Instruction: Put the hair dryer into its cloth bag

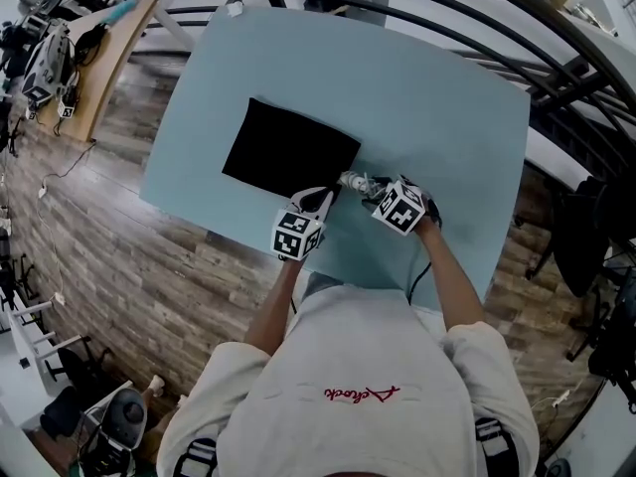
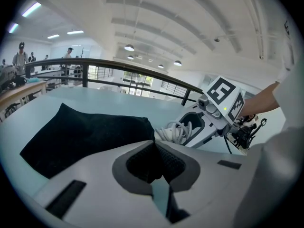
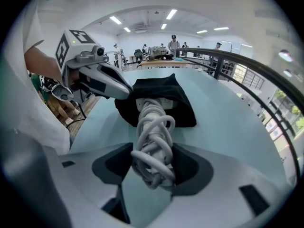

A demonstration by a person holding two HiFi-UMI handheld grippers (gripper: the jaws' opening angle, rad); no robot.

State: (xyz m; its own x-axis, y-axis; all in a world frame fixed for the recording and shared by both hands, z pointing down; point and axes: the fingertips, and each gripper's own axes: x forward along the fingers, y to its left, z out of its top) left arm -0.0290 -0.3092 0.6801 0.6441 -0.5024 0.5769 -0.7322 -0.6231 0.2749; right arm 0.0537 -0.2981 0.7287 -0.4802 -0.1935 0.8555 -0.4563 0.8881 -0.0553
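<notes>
The hair dryer [image 3: 152, 127] lies at the near edge of the cloth bag [image 1: 288, 149]. Its front end is inside the bag's mouth, and its handle, wound in pale grey cord, sticks out toward the person. The right tool [image 3: 153, 165] grips that corded handle, a pad pressed on each side. The black cloth sits bunched around the dryer's body where it enters.

The left tool [image 2: 153, 146] is closed, its tips pinching the bag's rim just beside the dryer. The rest of the bag lies flat on the light blue surface [image 1: 437, 117].

A dark curved railing [image 1: 417, 28] runs past the surface's far side. A wooden bench [image 1: 109, 58] carrying equipment stands on the plank floor [image 1: 119, 256], well apart.
</notes>
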